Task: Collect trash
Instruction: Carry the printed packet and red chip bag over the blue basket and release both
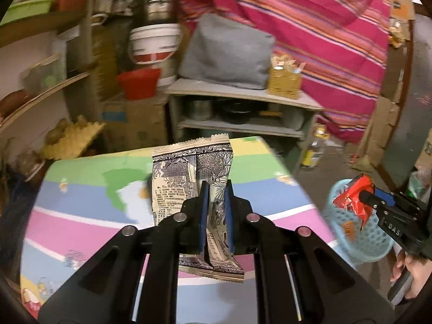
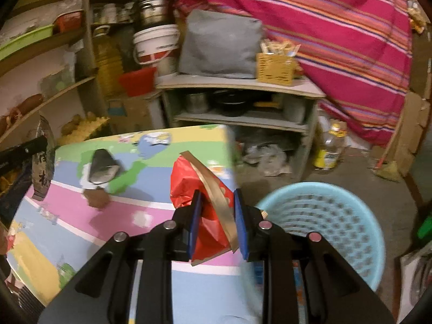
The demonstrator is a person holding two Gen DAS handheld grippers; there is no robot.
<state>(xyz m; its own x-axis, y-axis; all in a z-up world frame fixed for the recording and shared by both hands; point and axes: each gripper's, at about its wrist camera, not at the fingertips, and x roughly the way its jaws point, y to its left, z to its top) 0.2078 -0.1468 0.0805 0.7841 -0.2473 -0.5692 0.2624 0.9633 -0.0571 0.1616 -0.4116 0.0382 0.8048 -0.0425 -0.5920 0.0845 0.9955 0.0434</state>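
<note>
My left gripper (image 1: pixel 216 186) is shut on a blue-and-white printed wrapper (image 1: pixel 189 172) and holds it upright above the colourful table (image 1: pixel 81 216). My right gripper (image 2: pixel 217 195) is shut on a crumpled red wrapper (image 2: pixel 186 181) with a gold strip, at the table's right edge beside the light blue basket (image 2: pixel 324 221). In the left wrist view the right gripper (image 1: pixel 364 194) holds the red wrapper (image 1: pixel 351 197) over the basket (image 1: pixel 356 232). A dark wrapper (image 2: pixel 104 166) and a brown scrap (image 2: pixel 95 198) lie on the table (image 2: pixel 67 237).
A grey shelf unit (image 2: pixel 243 86) with pots stands behind the table. An oil bottle (image 2: pixel 330 145) and crumpled plastic (image 2: pixel 267 159) sit on the floor. A striped pink blanket (image 2: pixel 337 40) hangs at the right. Wall shelves (image 2: pixel 40 48) line the left.
</note>
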